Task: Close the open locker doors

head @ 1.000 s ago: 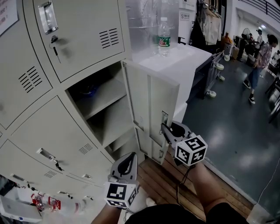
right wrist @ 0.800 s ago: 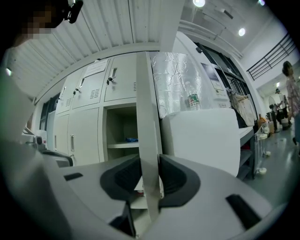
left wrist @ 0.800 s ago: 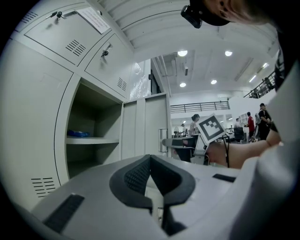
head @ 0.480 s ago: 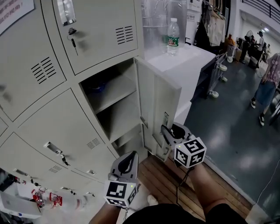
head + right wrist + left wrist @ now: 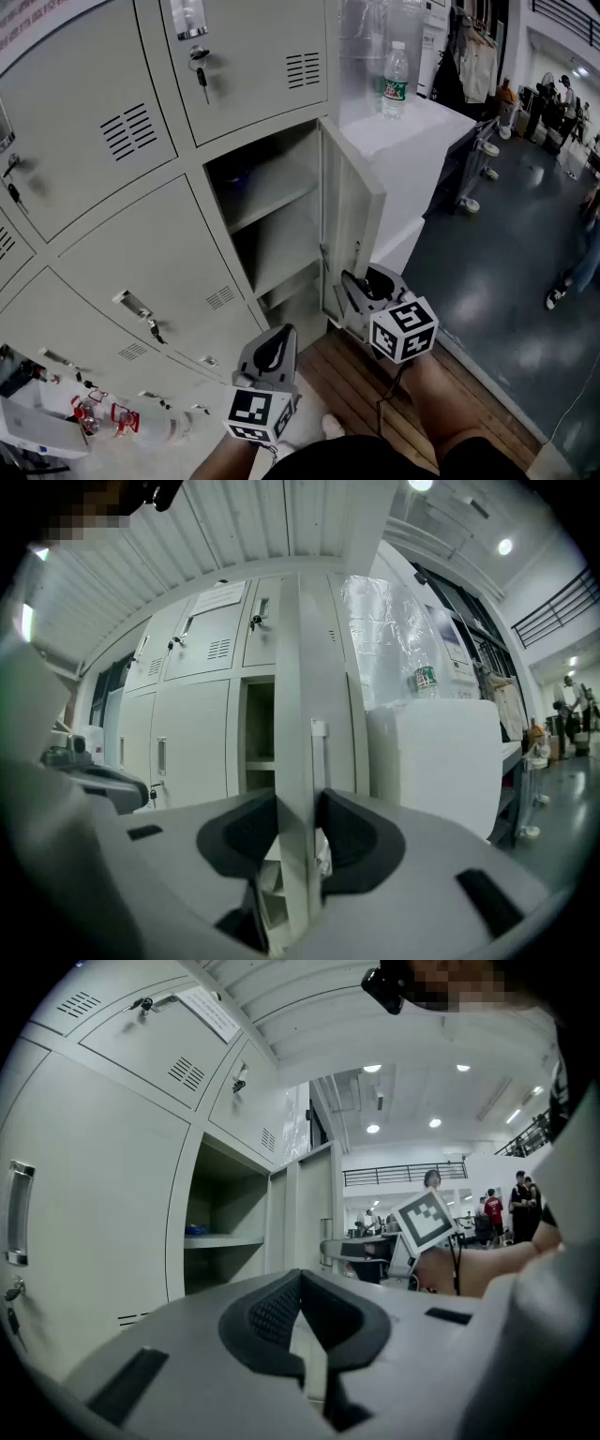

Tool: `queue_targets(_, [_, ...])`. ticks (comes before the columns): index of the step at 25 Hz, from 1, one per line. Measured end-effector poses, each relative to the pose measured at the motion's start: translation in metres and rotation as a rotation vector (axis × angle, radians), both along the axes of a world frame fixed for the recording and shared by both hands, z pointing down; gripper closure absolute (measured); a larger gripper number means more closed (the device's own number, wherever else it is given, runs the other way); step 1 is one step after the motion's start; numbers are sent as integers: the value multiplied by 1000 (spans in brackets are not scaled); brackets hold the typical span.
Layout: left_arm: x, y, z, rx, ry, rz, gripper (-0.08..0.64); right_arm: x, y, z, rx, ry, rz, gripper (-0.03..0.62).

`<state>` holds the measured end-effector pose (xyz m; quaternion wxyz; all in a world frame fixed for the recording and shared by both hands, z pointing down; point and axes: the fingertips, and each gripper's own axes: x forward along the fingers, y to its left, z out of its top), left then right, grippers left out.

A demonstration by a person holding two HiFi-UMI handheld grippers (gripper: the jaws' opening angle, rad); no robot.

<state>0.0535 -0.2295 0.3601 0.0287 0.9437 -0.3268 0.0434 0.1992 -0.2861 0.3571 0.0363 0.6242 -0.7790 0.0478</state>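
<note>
Metal locker door (image 5: pixel 349 225) sits between the right tongs (image 5: pixel 354 286), which have just been opening to push it. Left tongs (image 5: pixel 274 342) are closed, empty.

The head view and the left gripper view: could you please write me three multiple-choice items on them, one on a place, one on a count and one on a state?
1. Where does the green-labelled bottle stand?
A. On the shelf inside the open locker
B. On the white cabinet beside the lockers
C. On the wooden floor

2. How many locker doors stand open in the head view?
A. One
B. Two
C. Three

3. How do the left gripper's jaws stand?
A. Wide apart
B. Clamped on a key
C. Shut, with nothing between them

Answers:
1 B: the bottle stands upright on the white cabinet, to the right of the lockers.
2 A: only the open door swings out from its frame; the rest lie flush.
3 C: in the left gripper view its pads meet, with nothing between them.
</note>
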Motion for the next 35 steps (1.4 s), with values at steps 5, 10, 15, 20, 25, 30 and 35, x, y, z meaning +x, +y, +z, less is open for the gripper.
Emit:
queue_targets(5, [-16, -2, 0, -1, 1, -18, 557, -20, -5, 0, 2, 6, -21, 449])
queue_targets(10, [-30, -4, -1, 1, 1, -37, 557, -40, -11, 0, 6, 18, -36, 443])
queue_targets(15, [-45, -5, -4, 5, -2, -62, 555, -59, -18, 0, 7, 27, -50, 440])
queue_targets(20, [-61, -8, -8, 15, 0, -98, 555, -80, -27, 0, 2, 36, -88, 440])
queue_targets(25, [-79, -12, -10, 18, 2, -140, 555, -99, -41, 0, -4, 29, -119, 453])
queue_targets(30, [-93, -15, -11, 21, 5, -173, 557, -115, -54, 0, -3, 18, -135, 456])
queue_targets(35, [-109, -21, -12, 26, 6, -213, 555, -130, -70, 0, -5, 12, -147, 457])
